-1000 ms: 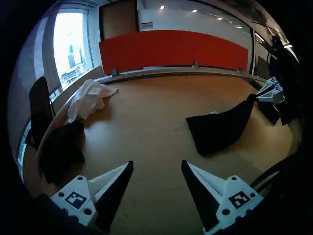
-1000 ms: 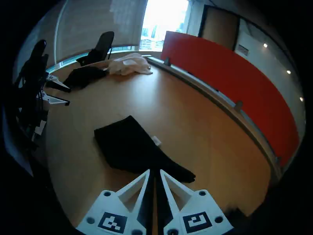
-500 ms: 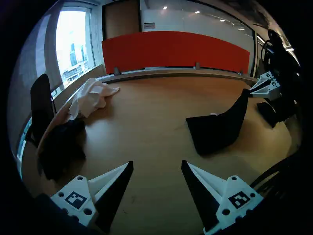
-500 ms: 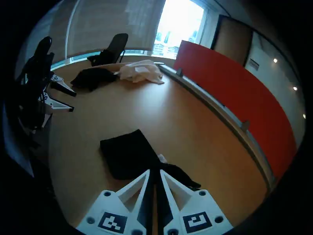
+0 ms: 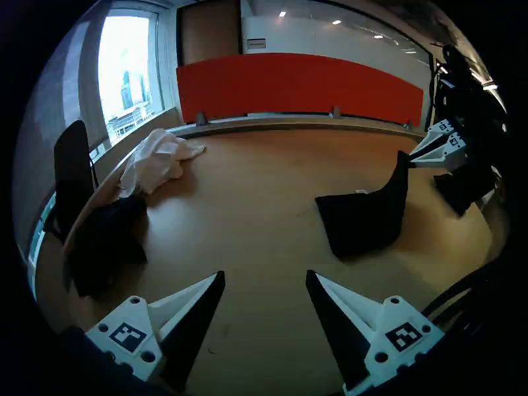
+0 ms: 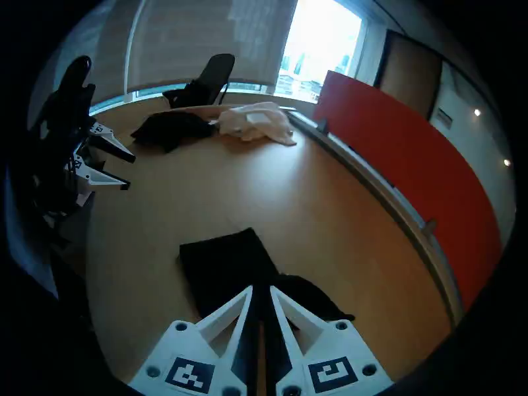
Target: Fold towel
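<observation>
The right tool [image 6: 262, 290] pinches one corner of the black towel [image 6: 224, 267] and lifts it; the rest lies on the table [image 5: 264, 171], between near and far edges. The left tool [image 5: 264, 277] hangs wide open over the near edge.

Wooden table [image 5: 251, 178], curved edge on the window side. Red divider panel [image 5: 297, 82] runs along the far side, on small grey feet. White cloth heap [image 5: 158, 158] sits at the table's far-left corner. Dark cloth heap [image 5: 105, 241] is just beside it and their edges seem to meet. Black office chair [image 5: 69, 165] behind both, by the bright window [image 5: 129, 79]. Blinds [image 6: 198, 39] down over the next panes. Brown door [image 5: 208, 30] behind the divider, ceiling spots [image 5: 282, 13] lit.
</observation>
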